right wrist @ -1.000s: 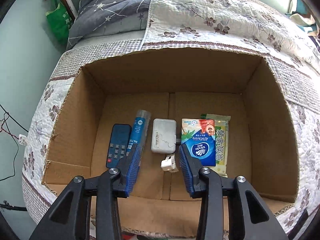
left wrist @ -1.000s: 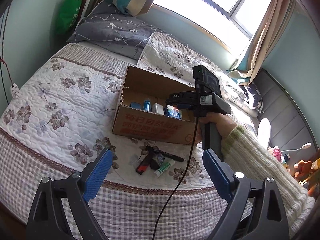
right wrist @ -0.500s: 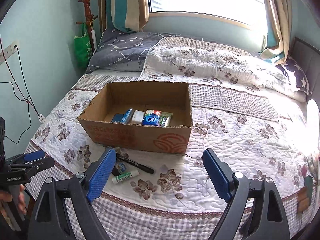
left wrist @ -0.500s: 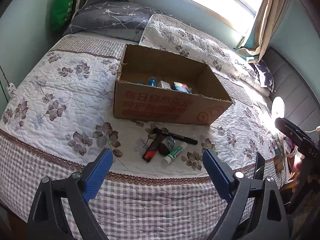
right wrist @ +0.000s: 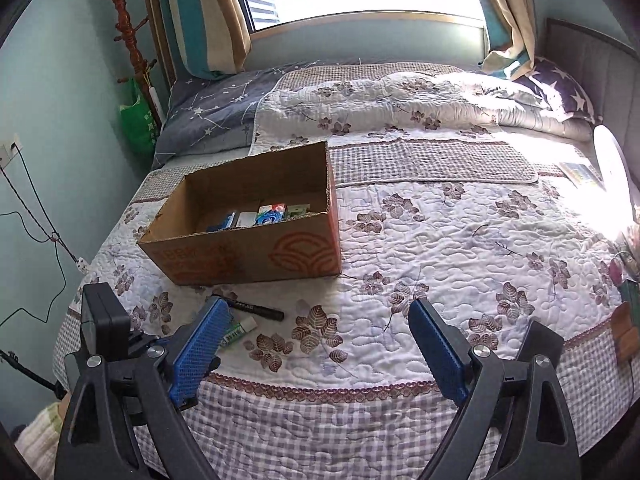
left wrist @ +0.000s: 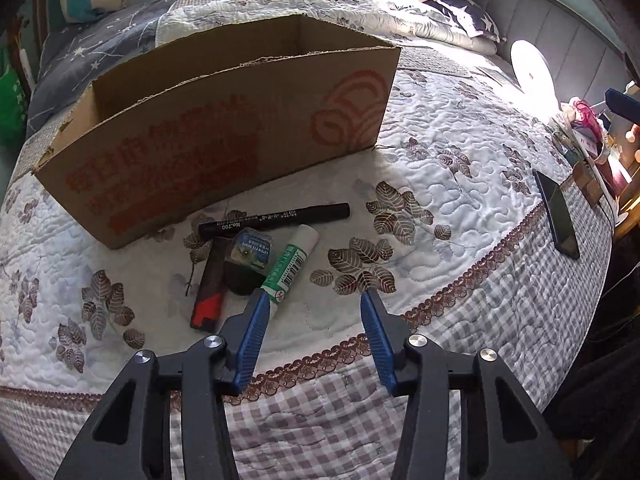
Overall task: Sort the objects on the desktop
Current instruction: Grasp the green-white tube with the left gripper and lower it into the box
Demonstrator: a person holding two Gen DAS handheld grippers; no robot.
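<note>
A brown cardboard box (left wrist: 224,128) stands on the quilted bed, and it also shows in the right wrist view (right wrist: 248,248) with several items inside. In front of it lie a black marker (left wrist: 276,218), a green-and-white glue stick (left wrist: 290,264), a black-and-red lighter (left wrist: 210,284) and a small blue packet on a dark round thing (left wrist: 250,250). My left gripper (left wrist: 312,300) is open and empty, low over the quilt, its left fingertip by the glue stick's end. My right gripper (right wrist: 320,316) is open wide and empty, held back above the bed's front edge.
A black phone (left wrist: 556,212) lies near the bed's right edge. A white round lamp (left wrist: 530,68) and bedside clutter stand at the right. Pillows (right wrist: 216,116) lie behind the box. A coat stand (right wrist: 132,40) with a green bag stands at the left wall.
My left gripper has dropped close to the loose items and its jaws have narrowed. My right gripper has left the box, pulled back and opened wide.
</note>
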